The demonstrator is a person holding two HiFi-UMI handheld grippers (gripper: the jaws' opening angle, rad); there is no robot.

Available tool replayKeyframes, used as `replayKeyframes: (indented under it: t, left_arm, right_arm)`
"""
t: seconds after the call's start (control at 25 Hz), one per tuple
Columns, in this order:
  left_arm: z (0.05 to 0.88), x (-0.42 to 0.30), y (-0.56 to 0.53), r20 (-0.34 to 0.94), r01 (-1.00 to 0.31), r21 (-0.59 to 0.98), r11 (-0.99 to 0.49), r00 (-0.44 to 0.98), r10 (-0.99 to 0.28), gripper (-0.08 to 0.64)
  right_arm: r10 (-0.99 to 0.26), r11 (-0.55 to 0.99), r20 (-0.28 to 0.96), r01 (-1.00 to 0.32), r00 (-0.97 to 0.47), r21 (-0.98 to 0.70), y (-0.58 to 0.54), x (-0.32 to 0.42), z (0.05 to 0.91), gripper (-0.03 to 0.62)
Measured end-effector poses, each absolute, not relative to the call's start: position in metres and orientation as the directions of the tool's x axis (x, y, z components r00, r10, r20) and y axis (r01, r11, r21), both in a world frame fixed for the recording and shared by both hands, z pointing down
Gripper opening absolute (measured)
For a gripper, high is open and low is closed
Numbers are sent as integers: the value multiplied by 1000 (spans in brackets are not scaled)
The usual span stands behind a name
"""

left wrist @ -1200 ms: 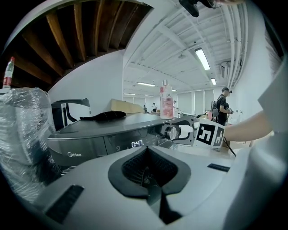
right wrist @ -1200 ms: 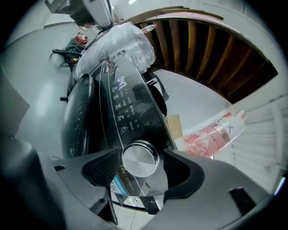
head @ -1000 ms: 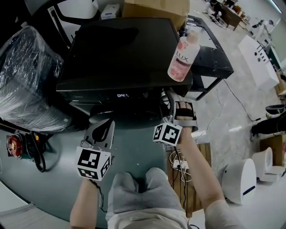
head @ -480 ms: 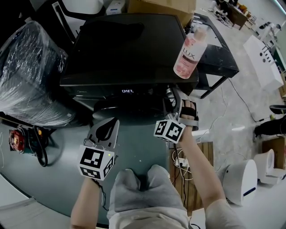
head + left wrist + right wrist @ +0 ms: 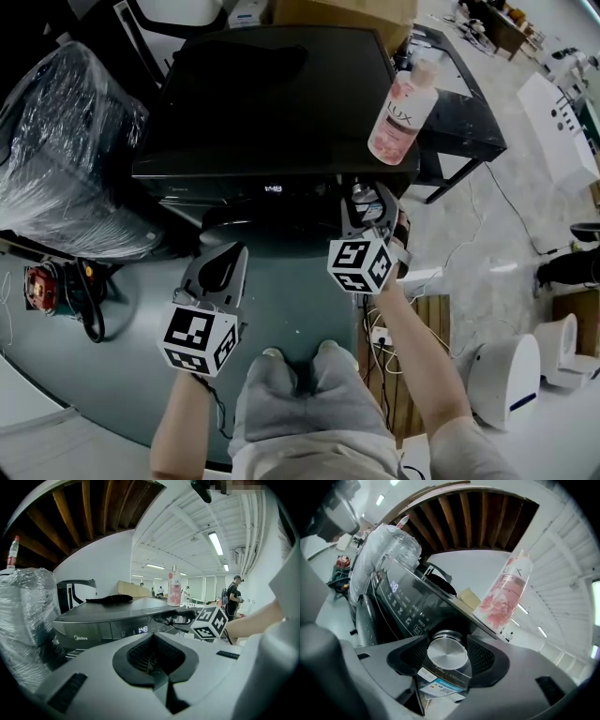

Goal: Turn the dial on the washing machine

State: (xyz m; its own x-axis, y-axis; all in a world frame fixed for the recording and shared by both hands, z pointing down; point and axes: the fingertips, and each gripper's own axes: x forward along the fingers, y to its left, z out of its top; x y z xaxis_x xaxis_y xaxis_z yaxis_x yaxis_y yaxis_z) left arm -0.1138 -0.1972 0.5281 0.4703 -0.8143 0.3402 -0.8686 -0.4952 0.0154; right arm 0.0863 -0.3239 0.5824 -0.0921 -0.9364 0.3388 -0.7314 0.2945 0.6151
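Observation:
The dark washing machine [image 5: 272, 103] stands in front of me with its lit display [image 5: 273, 189] on the front panel. Its round silver dial [image 5: 446, 652] sits between the pads of my right gripper [image 5: 447, 656], which have closed in against its rim. In the head view my right gripper [image 5: 367, 202] is up at the panel's right end and hides most of the dial. My left gripper [image 5: 221, 262] hangs lower left, away from the panel, shut with nothing in it; its pads [image 5: 140, 656] meet in the left gripper view.
A pink soap bottle [image 5: 401, 112] stands on the machine's right front corner, just above the dial. A black cloth [image 5: 272, 61] lies on the lid. A plastic-wrapped bundle [image 5: 66, 150] is at the left and a black side table [image 5: 459, 122] at the right.
The digits on the display have changed between frames. My right gripper has shifted slightly at the panel and its marker cube has turned a little. The left gripper has hardly moved.

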Motion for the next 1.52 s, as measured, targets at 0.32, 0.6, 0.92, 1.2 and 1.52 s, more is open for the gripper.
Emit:
replayKeyframes:
  t: [0.32,0.6,0.92,1.2,1.52]
  left_arm:
    - [516,-123,-202,308,-897,13,-441,424,-852,20]
    - [512,-114,-198,318,-883,-31,-469,436,-842,20]
    - [509,-108,-200,317,-875,-19,-484,454,-833,20]
    - [506,-107,-201,319,-870,-7,-493,466,-825,20]
    - [506,-113,-203,327,-870,0,-492,465,-823,20]
  right_arm:
    - [-927,253,356,-892,-114,374,-327,92,572,283]
    - [-928,208,346,-964,-142,163,-329,100,573,281]
    - [-923,170,347,-985,-167,-21,-331,108,574,281]
    - [-902,104,369,-943,-224,-318,-330,114,585,295]
    - [-900,74,357,-895,-249,-440,-330,115,589,296]
